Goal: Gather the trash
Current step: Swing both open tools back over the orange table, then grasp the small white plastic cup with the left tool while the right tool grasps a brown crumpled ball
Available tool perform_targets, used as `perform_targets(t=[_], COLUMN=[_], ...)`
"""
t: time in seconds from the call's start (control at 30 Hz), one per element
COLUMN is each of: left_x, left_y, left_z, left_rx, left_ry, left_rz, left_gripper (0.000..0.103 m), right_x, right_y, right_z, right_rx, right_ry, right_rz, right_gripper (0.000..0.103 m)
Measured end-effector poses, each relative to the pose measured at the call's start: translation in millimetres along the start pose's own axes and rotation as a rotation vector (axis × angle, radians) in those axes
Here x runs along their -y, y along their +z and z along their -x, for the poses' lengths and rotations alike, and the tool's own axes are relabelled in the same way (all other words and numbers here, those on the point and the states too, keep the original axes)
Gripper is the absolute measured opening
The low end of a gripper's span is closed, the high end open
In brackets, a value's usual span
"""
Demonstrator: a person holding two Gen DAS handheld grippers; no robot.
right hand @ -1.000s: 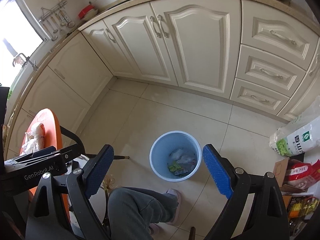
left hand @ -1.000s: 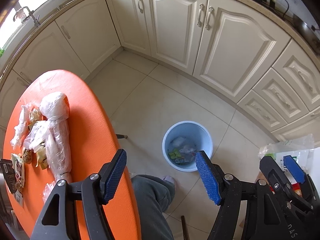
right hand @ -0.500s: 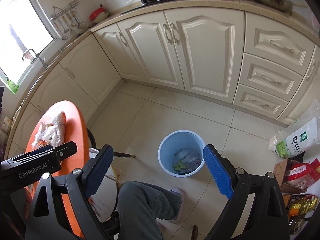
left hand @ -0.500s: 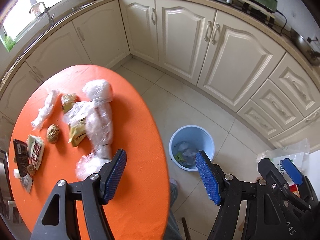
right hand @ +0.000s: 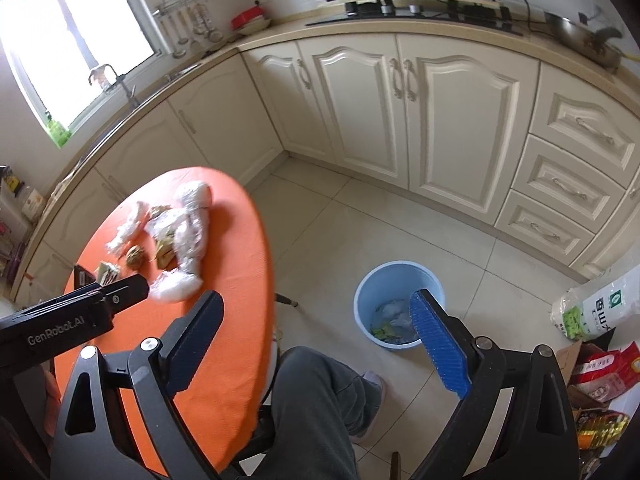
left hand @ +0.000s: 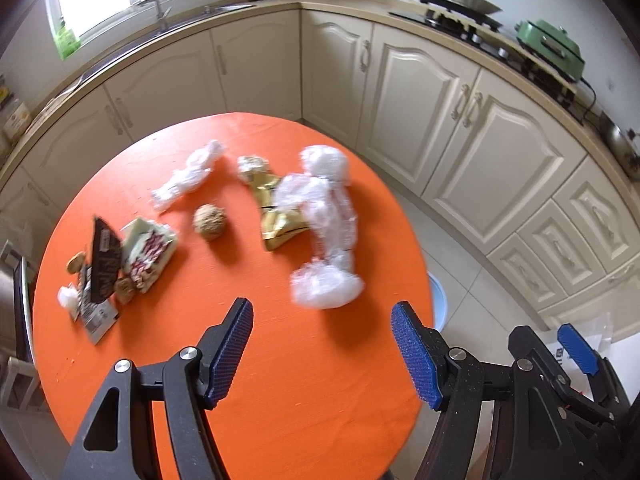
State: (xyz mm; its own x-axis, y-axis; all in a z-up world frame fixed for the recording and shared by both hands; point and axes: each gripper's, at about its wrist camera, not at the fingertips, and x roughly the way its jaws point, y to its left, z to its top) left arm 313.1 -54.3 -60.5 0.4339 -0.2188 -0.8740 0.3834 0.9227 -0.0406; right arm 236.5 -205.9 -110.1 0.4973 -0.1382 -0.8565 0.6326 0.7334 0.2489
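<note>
The left gripper [left hand: 322, 354] hangs over the near part of a round orange table [left hand: 280, 400] with its jaws released and nothing between the blue pads. The right gripper [right hand: 316, 344] is likewise spread and empty, above the floor just off the table's edge, with the person's grey trouser leg [right hand: 320, 408] below it.

The trash lies on the far half of the table. The biggest piece, a long bundle of crumpled clear plastic wrap [left hand: 326, 216], runs with its long axis from about 12 to 6 o'clock in the left wrist view, one bulbous end toward the cabinets and the flared end toward the gripper. Touching its 9 o'clock side is a gold foil wrapper [left hand: 276, 216]. A smaller twist of clear plastic [left hand: 188, 174] slants from 1 to 7 o'clock at the table's far left. A brown crumpled ball [left hand: 209, 222] sits between that twist and the gold wrapper. At the table's 9 o'clock edge is a heap of snack wrappers [left hand: 120, 260]: a dark one tilted up, a white and red one, and small scraps.

The light blue bin [right hand: 400, 304] stands on the beige tiled floor [right hand: 360, 232] at 3 o'clock of the table, already holding some litter. Cream cabinets [right hand: 400, 112] line the walls, with a sink under a window and a stove on the counter. Printed bags [right hand: 596, 312] lie at the floor's 3 o'clock edge.
</note>
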Motion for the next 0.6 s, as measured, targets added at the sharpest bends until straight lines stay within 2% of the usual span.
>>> perform_targets(t=[0.27,0.6], left_x=[-77,-189], left_y=[-20,-26], left_z=[30,39], left_rx=[0.010,-0.006], left_ry=[0.024,0.078], left_rz=[0.134,0.312], left_gripper=[0.068,0.068], right_x=[-71,-179], right_y=[-11,-25], right_z=[-12,-45], right_rx=[-0.040,-0.106], right_ry=[0.032,0.073], right_rz=[0.128,0.307], right_gripper=[0.096,0.096])
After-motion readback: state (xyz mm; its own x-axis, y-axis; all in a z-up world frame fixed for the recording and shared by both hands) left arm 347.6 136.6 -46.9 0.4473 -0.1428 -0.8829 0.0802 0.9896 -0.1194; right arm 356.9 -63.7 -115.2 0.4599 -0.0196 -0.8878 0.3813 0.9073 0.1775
